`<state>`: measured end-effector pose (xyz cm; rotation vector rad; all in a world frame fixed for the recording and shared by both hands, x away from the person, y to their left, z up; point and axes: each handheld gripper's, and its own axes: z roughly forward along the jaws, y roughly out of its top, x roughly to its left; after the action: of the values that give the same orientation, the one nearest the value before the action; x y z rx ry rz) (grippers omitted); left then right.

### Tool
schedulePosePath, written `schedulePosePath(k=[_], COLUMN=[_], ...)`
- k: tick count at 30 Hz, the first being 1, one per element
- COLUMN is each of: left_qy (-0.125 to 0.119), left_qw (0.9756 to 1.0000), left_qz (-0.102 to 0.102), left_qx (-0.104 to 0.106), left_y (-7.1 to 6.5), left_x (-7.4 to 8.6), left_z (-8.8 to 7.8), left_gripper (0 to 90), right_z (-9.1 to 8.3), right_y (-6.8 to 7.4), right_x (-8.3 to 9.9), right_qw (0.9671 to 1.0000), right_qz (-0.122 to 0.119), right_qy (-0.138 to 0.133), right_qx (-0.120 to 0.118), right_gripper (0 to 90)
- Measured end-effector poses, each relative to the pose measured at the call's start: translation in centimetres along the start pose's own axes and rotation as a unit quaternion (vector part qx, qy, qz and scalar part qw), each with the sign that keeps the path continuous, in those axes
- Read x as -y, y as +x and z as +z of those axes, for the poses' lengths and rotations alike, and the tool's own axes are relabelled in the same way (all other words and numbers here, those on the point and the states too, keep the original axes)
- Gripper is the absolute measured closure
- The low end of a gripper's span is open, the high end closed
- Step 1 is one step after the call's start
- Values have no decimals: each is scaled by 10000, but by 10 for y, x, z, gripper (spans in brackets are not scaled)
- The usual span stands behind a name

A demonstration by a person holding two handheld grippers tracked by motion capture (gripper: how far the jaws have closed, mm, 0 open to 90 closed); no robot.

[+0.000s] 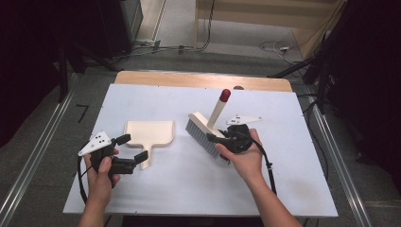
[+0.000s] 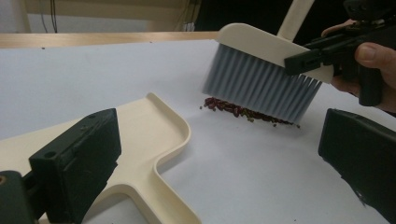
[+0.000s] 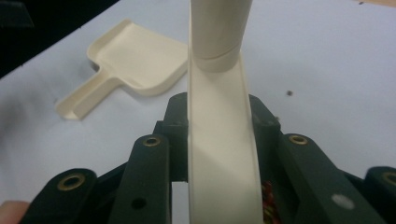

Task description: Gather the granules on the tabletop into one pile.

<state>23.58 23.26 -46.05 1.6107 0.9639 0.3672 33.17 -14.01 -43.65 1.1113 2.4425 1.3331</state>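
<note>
In the high view we see a cream dustpan lying flat at centre left of the white table, its tray empty. Our left gripper hovers at the pan's handle, jaws apart, clamping nothing. Right of centre, our right gripper has its jaws clamped on the head of a cream hand brush with grey bristles and a red-tipped handle. In the left gripper view, small reddish-brown bits lie beneath the bristles, partly hidden; we cannot tell what they are.
</note>
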Motion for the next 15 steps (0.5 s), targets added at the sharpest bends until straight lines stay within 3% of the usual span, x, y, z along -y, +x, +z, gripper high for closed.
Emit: schedulePosePath(k=[4, 8, 11, 15], left_qy=[-3, -12, -22, -28], left_qw=[10000, 10000, 10000, 10000], left_qz=[-8, -10, -23, -38], left_qx=[3, 18, 14, 28], left_y=[0, 1, 2, 2], left_x=[0, 0, 1, 0], left_z=[-1, -2, -2, -2], left_gripper=[0, 0, 0, 0], right_z=[27, 50, 49, 41], right_y=[15, 23, 20, 11], right_x=[-2, 2, 3, 11], right_qw=[9990, 9948, 9912, 9889], right_qz=[381, 700, 757, 866], right_qy=[-72, -98, -119, -109], right_qx=[200, 727, 1076, 1202], right_gripper=[654, 654, 654, 653])
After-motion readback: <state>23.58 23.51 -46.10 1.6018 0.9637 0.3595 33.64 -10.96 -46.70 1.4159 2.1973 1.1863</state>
